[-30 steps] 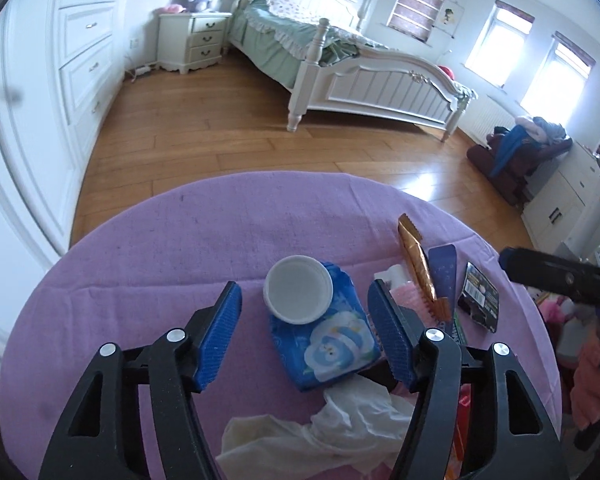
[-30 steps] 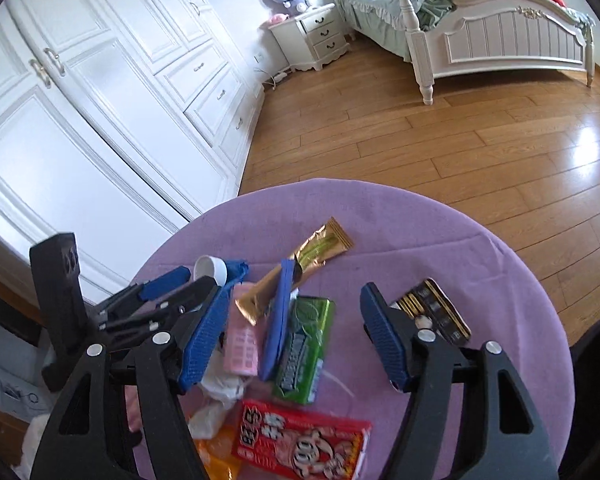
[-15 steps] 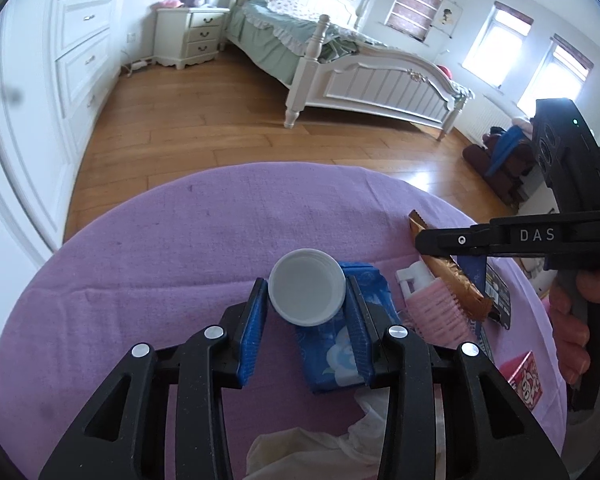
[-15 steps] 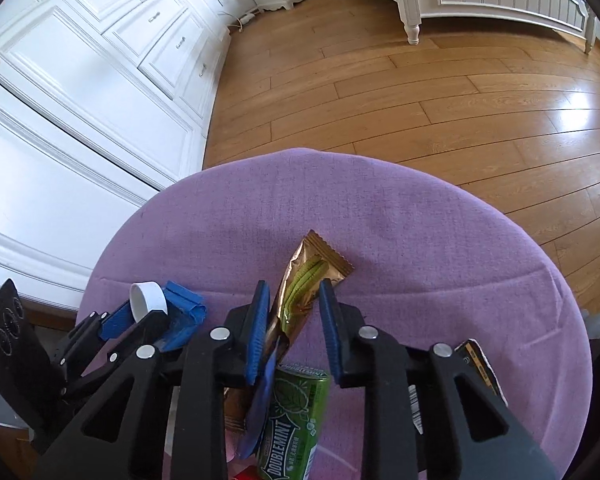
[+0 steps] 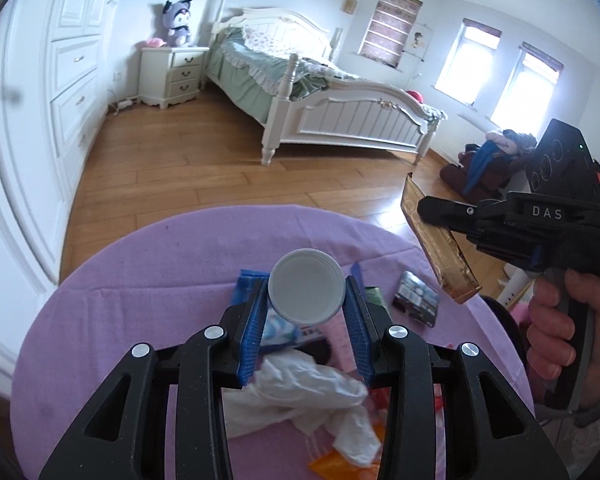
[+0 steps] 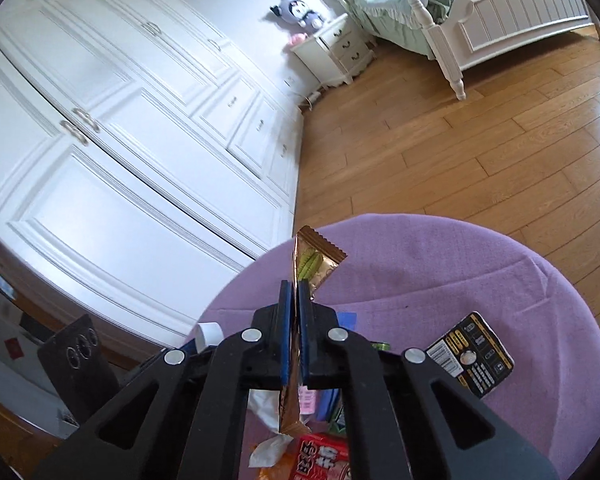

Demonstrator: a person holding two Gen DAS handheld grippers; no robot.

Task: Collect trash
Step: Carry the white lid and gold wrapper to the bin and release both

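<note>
Trash is clamped in both tongs, clear of the purple table (image 5: pixel 148 264): left gripper (image 5: pixel 306 302) pinches a white lid (image 5: pixel 306 286) by its rim, rigid and light; right gripper (image 6: pixel 296 312) squeezes a gold wrapper (image 6: pixel 314 264), thin, crinkly, probably slippery; crumpled tissue (image 5: pixel 300 392), a blue packet (image 5: pixel 278 326) and a black card (image 6: pixel 472 354) remain below; nothing blocks lifting.

Left gripper (image 5: pixel 306 300) clamped on white cap (image 5: pixel 306 287), tilted downward. Right gripper (image 6: pixel 296 300) pinched gold wrapper (image 6: pixel 314 262); a hand (image 5: pixel 556 332) gripped its handle.
</note>
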